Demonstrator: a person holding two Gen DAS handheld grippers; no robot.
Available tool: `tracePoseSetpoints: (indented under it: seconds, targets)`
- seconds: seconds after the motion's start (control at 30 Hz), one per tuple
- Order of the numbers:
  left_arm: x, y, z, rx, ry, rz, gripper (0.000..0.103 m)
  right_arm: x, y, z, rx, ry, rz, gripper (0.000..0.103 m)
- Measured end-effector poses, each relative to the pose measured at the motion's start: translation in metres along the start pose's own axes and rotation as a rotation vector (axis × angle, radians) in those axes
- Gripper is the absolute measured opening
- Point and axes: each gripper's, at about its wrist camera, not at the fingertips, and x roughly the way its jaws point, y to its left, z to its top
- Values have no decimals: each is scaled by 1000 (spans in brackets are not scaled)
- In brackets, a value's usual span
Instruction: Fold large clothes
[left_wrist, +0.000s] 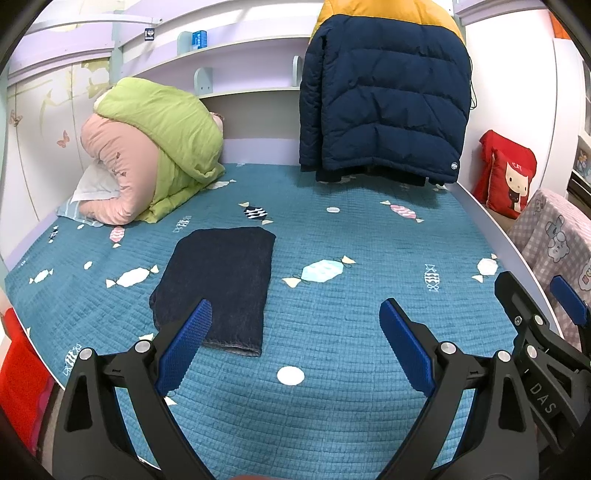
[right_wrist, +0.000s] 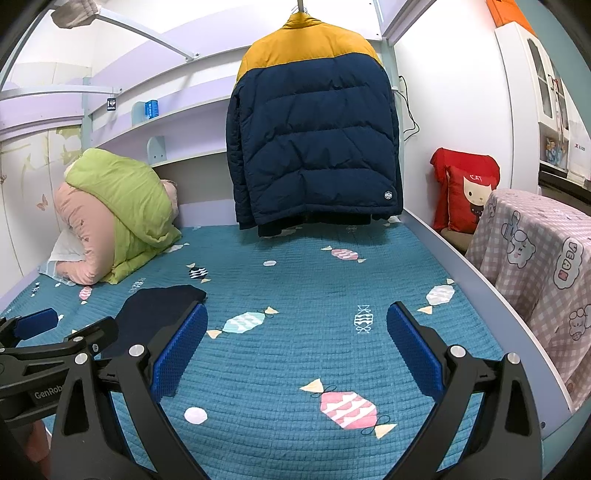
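Both sets of jaws stand wide apart and hold nothing: your left gripper (left_wrist: 295, 314) hovers over the near part of the bed with its left finger overlapping the folded dark garment (left_wrist: 218, 284), and your right gripper (right_wrist: 297, 317) hangs just to its right over bare bedding. From the right wrist view your left gripper's fingers hide most of the garment's near end, so you cannot tell how its hem lies there; the left wrist view shows it as a neat rectangle lying flat, left of the bed's middle.

Under you spreads a teal quilted bedspread (right_wrist: 295, 266) printed with candy shapes. A checked pink cloth with cartoon bears (right_wrist: 535, 258) drapes over something at the right edge; what it covers is hidden. Beyond it, a red cushion with a cat face (right_wrist: 469, 195) leans against the white wall.

At the far left sits a rolled green and pink duvet (left_wrist: 155, 162) on a pillow whose corner alone shows. A navy and yellow puffer jacket (right_wrist: 314, 136) hangs at the far end, its hem just above the bedspread; its hanger is cut off by the frame. Lilac shelves (left_wrist: 240, 48) run behind, holding a small blue box too small to read.
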Motion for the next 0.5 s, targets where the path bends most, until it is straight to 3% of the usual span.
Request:
tracePoseSetpoints:
  seconds: [0.5]
  targets:
    - [2, -1, 0, 5, 6, -13, 93, 0, 0, 0, -4, -2, -4, 94]
